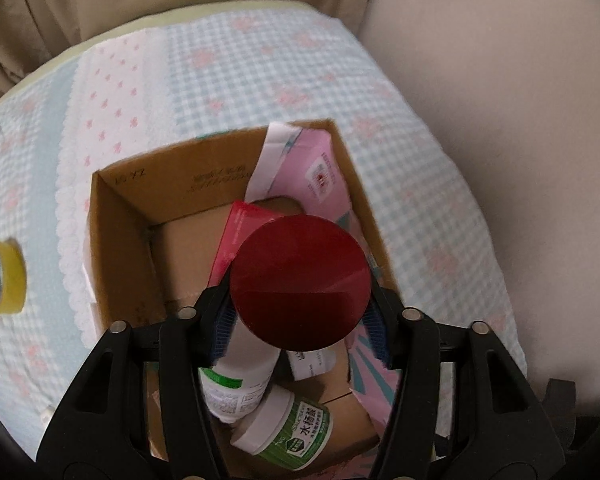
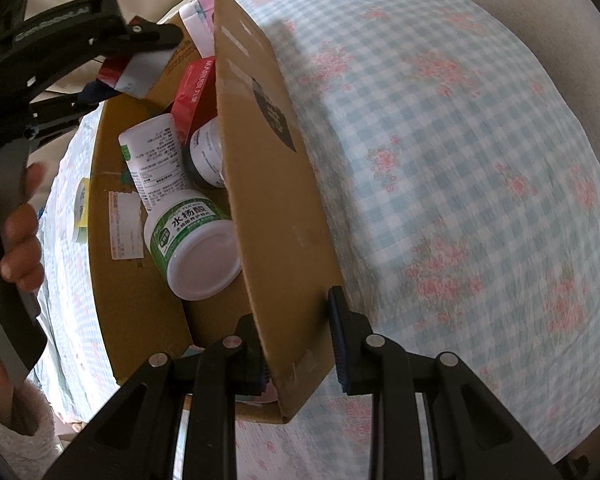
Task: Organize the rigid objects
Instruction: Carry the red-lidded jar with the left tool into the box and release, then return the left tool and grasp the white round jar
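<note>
A white bottle with a round dark red cap point(image 1: 300, 284) hangs over the open cardboard box point(image 1: 112, 184), between the jaws of my left gripper point(image 1: 300, 292). The jaws stand wide and the blue pads do not seem to press on it. From the right wrist view, the left gripper point(image 2: 128, 68) is at the box's far end with the red and white bottle point(image 2: 120, 72) between its fingers. My right gripper point(image 2: 292, 308) is shut on the box's near wall point(image 2: 268, 160). Inside lie a green-labelled jar point(image 2: 188, 236), a white bottle point(image 2: 152, 152), a dark jar point(image 2: 206, 152) and a red packet point(image 2: 192, 92).
The box sits on a blue checked cloth with pink flowers point(image 2: 460, 160). A pink pack point(image 1: 316, 172) leans in the box's far corner. On the cloth left of the box lies a yellow tape roll point(image 1: 2, 276). A person's hand point(image 2: 20, 232) holds the left gripper's handle. Beige curtains point(image 1: 100, 0) hang behind.
</note>
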Motion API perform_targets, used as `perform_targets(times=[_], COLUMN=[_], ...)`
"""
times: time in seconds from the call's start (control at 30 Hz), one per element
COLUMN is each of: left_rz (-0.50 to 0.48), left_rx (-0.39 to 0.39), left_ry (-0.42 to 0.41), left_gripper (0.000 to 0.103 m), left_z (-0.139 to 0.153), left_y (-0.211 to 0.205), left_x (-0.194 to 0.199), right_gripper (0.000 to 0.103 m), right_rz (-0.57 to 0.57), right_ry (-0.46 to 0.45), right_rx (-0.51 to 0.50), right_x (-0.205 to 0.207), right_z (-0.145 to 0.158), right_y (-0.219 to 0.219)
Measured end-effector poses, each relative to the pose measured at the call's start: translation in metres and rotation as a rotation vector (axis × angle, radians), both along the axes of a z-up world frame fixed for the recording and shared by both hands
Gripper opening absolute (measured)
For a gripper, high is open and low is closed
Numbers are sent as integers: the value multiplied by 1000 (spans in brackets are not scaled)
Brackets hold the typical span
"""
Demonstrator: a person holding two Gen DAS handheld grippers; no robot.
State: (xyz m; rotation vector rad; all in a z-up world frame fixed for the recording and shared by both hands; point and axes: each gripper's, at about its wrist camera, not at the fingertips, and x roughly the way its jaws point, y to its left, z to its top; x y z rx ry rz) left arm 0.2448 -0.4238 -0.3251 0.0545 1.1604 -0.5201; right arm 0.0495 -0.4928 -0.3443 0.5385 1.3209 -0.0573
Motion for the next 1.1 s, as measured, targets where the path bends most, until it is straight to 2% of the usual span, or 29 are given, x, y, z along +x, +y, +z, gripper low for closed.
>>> perform_targets(times=[0.03, 0.07, 0.4, 0.77, 0.87, 1.1], left_rz=[7, 13, 13, 28, 32, 63], left_rx=[1, -7, -2, -13, -16, -65], left_ry=[-5, -18, -9, -19, -27, -92], left_gripper=[101, 103, 103, 103, 103, 103], left_z=[1, 2, 5, 29, 43, 102], left_y=[1, 2, 5, 23, 32, 75], left_x=[0, 1, 4, -6, -11, -23], right_gripper=[23, 23, 24, 24, 24, 25], right_rz=[1, 3, -6, -8, -5, 8], right_ry=[1, 2, -3, -14, -17, -15], right_rx=[0, -1, 17, 27, 30, 34], right_x=[0, 0, 1, -2, -3, -3], right_z=[0, 0, -2, -3, -3, -3], right_y=[0, 0, -7, -9, -10, -12])
